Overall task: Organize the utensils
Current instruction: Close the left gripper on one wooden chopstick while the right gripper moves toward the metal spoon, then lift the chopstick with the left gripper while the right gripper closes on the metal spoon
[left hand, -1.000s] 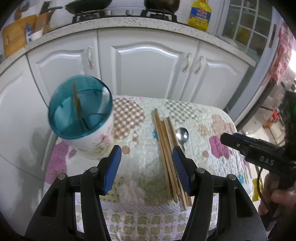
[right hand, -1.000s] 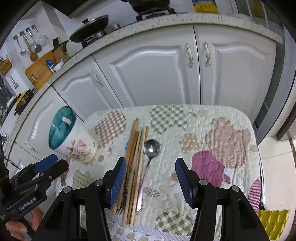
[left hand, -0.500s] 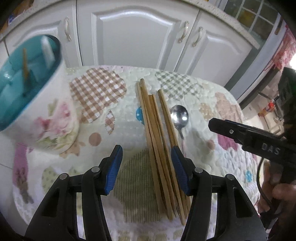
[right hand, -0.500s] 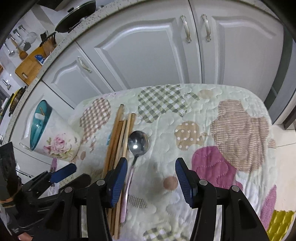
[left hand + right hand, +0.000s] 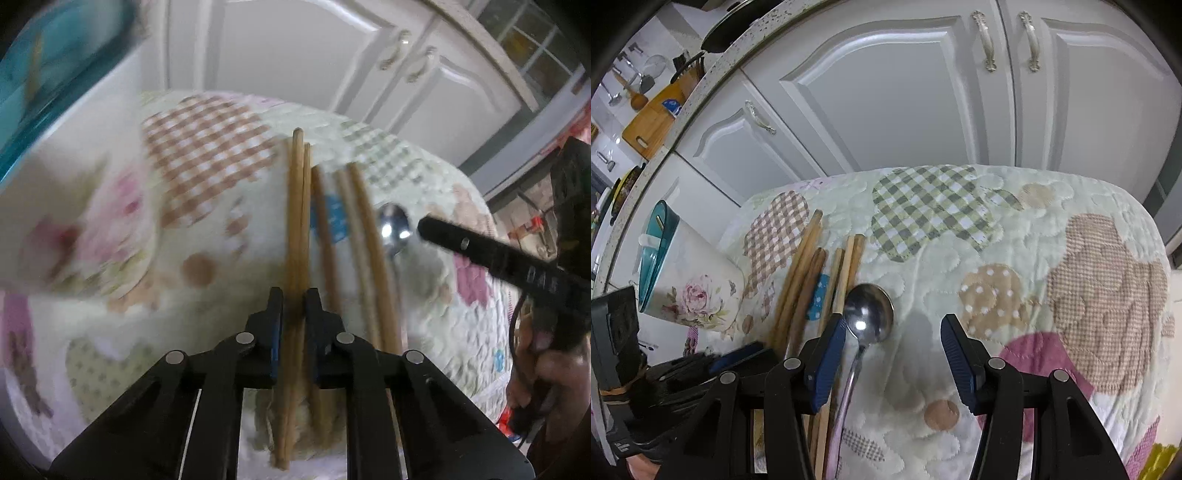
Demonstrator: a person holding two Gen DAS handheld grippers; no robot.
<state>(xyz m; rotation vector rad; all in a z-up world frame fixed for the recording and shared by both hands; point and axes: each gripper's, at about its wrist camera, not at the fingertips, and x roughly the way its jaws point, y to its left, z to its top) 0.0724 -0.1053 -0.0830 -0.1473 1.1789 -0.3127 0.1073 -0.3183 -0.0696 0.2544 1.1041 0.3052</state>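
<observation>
Both hands have dropped closer to the quilted bench (image 5: 1052,229) since the earlier frames, and the left gripper (image 5: 294,295) has just been closing; it now pinches a pair of chopsticks (image 5: 297,206) near their lower ends. The right gripper (image 5: 893,334) hangs released above the spoon (image 5: 868,314), its jaws apart and touching nothing I can see. The other chopsticks (image 5: 364,236) lie just beside the held pair, with the spoon at their right. The holder cup (image 5: 690,284) stands at the far left.

The grip sits far toward one end, so the pair could pivot or splay on lifting. One stick might also slip free, or a neighbouring stick could be dragged along.

Motion blur smears the cup in the left view. The spoon handle is cut off behind the right gripper, and the lower tips of the chopsticks are hidden.
</observation>
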